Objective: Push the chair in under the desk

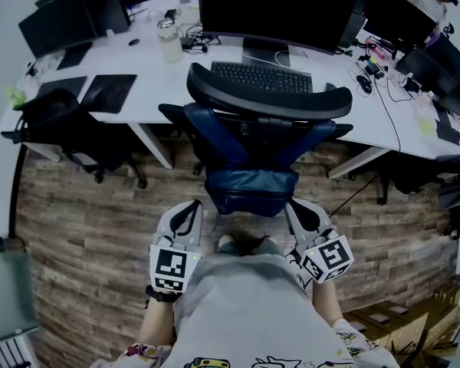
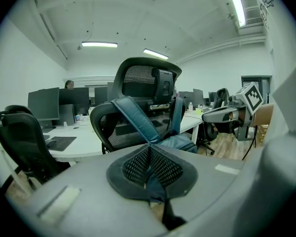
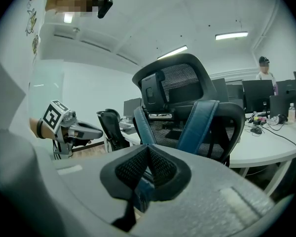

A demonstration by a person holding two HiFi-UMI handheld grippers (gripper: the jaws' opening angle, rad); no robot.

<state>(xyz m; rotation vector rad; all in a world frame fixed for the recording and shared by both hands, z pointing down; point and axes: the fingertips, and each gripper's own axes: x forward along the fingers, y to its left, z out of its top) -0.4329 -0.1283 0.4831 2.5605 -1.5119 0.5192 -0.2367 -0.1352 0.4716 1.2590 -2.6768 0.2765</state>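
Left gripper (image 1: 187,211) and right gripper (image 1: 301,213) both closed, empty, black mesh office chair (image 1: 249,181) with blue back straps, wheelbase hidden

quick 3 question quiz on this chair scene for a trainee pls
1. True or false: the left gripper and the right gripper both have their jaws shut.
2. The crossed straps on the chair back are: A blue, B red, C yellow.
3. What lies on the desk just beyond the chair's headrest?
Key: 1 true; 2 A; 3 the keyboard.
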